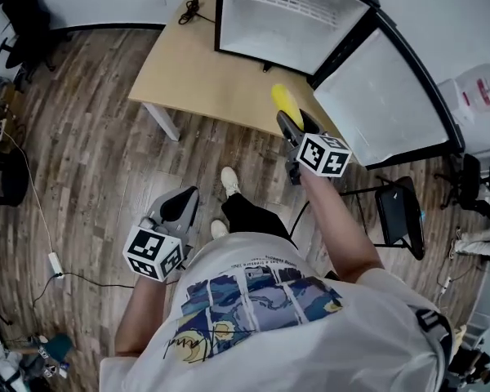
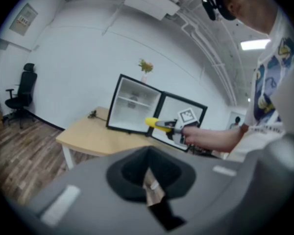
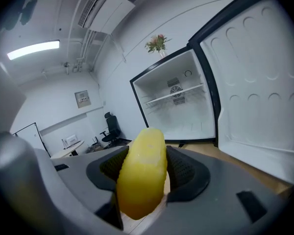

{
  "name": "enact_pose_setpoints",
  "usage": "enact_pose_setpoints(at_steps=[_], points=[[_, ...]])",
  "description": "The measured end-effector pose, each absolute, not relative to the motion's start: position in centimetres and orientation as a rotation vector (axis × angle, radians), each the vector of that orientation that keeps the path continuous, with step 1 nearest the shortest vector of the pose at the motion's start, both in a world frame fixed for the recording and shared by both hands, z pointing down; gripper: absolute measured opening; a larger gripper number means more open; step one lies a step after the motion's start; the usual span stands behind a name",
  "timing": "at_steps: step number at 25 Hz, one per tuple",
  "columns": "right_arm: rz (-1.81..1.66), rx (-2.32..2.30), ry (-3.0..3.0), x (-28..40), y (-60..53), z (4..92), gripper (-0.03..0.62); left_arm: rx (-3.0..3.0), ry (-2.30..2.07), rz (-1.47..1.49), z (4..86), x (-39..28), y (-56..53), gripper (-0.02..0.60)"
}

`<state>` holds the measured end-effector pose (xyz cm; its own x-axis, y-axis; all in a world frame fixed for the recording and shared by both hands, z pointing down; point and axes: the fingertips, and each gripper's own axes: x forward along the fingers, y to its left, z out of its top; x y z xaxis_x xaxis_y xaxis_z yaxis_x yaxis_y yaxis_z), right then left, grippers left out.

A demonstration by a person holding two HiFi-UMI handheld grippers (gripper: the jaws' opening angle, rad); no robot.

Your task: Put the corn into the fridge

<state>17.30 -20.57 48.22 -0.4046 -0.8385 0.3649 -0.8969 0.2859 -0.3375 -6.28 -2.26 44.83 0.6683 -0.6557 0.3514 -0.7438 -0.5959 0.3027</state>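
Observation:
A yellow corn cob (image 3: 142,173) sits between the jaws of my right gripper (image 3: 144,175), which is shut on it. In the head view the corn (image 1: 284,101) sticks out ahead of the right gripper (image 1: 298,129), over the wooden table's near edge and a short way in front of the small fridge (image 1: 290,19). The fridge stands open and bare inside, with its door (image 1: 384,96) swung out to the right. My left gripper (image 1: 173,212) hangs low over the floor at my left side, shut with nothing in it. The left gripper view shows the corn (image 2: 153,123) far off.
The fridge sits on a light wooden table (image 1: 200,68) with a black cable (image 1: 192,11) at its back corner. A black chair (image 1: 396,211) stands at my right, an office chair (image 1: 24,15) at the far left. Cables and a power strip (image 1: 55,264) lie on the wood floor.

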Motion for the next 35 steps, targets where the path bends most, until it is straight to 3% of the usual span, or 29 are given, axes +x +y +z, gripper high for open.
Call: enact_pose_setpoints(at_steps=[21,35], points=[[0.655,1.559,-2.312,14.9,-51.2,56.4,0.238,2.293,-1.448,0.354,42.5,-11.7,-20.6,0.008],[0.583,1.518,-2.244,12.3,-62.4,61.3,0.238,2.125,-1.621,0.359,42.7,-14.7,-25.1,0.009]])
